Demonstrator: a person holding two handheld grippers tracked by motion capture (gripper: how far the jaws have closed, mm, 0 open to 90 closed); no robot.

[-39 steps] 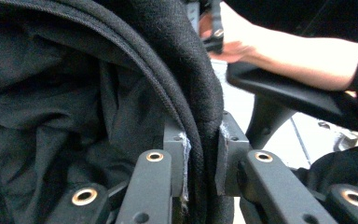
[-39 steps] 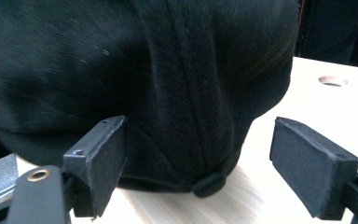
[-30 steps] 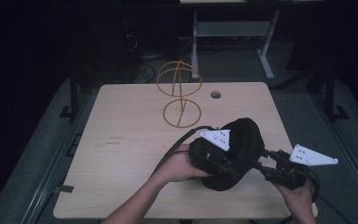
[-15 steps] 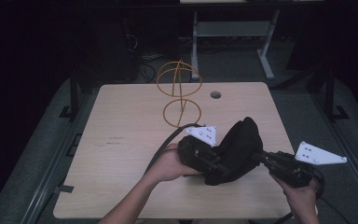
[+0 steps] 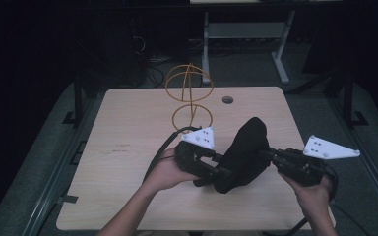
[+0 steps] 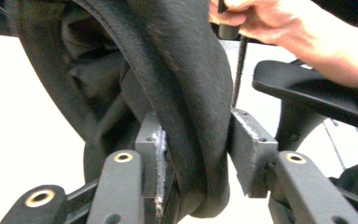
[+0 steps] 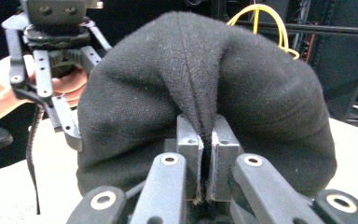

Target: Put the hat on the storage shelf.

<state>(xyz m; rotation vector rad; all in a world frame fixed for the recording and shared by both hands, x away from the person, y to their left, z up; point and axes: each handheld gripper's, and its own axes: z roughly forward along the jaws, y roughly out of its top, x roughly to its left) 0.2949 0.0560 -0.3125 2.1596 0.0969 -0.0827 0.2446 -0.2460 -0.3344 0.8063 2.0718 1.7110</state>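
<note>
- Right now the black knit hat [image 5: 243, 155] hangs above the surface [image 5: 128, 147] between the two tongs, near its front edge.
- The right tongs [image 7: 204, 154] are pinched fully shut on a fold of the hat's fabric; the left tongs [image 6: 198, 149] have just been opening, and in the left gripper view the brim sits between the jaws with a gap at the right pad, so the grip looks released.
- Likely risk: with one thin fold carrying everything, the hat could slip from the right tongs and drop, or sag and snag on the left jaws.
- The high view shows the wire stand [image 5: 189, 96] well behind the hat; the right gripper view alone shows the tight pinch.
</note>
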